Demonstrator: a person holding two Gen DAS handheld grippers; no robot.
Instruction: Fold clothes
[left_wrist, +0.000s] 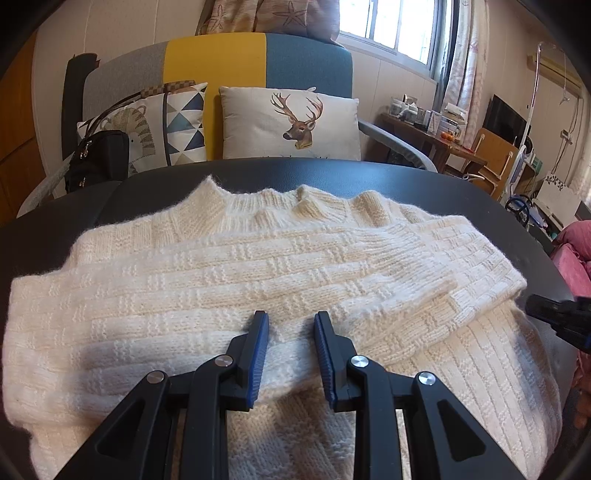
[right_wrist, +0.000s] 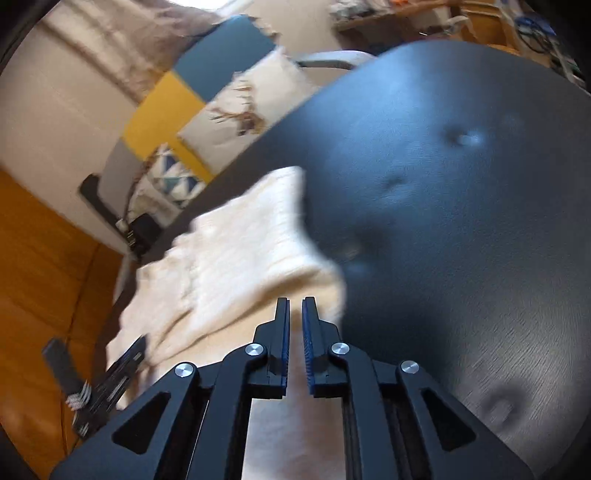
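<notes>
Here, the cream sweater (left_wrist: 258, 266) covers the dark table (left_wrist: 369, 177), leaving bare margin at upper frame. Left gripper (left_wrist: 291, 321) stands wide, empty. Right gripper (right_wrist: 295, 306) is narrowly parted, gripping nothing; its view is motion-blurred.

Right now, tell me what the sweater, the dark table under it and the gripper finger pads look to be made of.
Sweater: cream knit, probably wool or acrylic; fuzzy edges and ribbed, basket-weave stitch blocks show.
Table: dark, matte with a soft sheen and fine grain; possibly laminate or painted wood, with shallow dents. Hard to say.
Left gripper finger pads: blue, finely ridged, likely rubber or soft plastic, set in black hard plastic arms.
</notes>
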